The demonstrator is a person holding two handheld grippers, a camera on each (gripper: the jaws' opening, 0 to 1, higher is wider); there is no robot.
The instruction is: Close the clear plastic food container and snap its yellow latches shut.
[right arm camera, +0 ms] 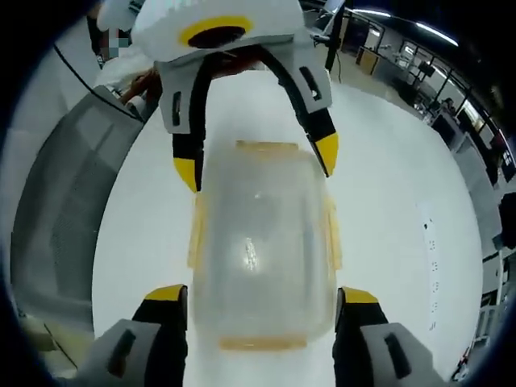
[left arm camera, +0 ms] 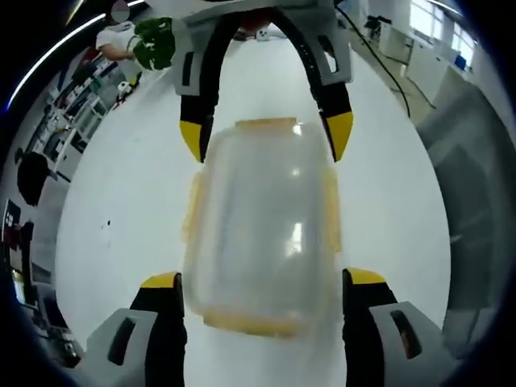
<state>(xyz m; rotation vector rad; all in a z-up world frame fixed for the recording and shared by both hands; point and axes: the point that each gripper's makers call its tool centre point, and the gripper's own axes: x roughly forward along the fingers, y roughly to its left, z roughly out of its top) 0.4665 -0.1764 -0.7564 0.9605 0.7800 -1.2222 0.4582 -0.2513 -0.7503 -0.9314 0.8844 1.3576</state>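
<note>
The clear plastic food container [left arm camera: 262,226] sits lid-on on the white table [left arm camera: 121,201], between the left gripper [left arm camera: 262,282] and right gripper [right arm camera: 256,294], both spread wide and empty at its ends, so pressing each yellow latch [left arm camera: 250,324] squarely inward looks wisest.

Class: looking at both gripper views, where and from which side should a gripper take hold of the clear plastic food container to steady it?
Grip the clear rectangular plastic food container across its narrow width at either short end, as both sets of jaws already straddle it. Approach along its long axis: the long sides are parallel and carry yellow latches, so keep the jaws near the corners, clear of them.
</note>
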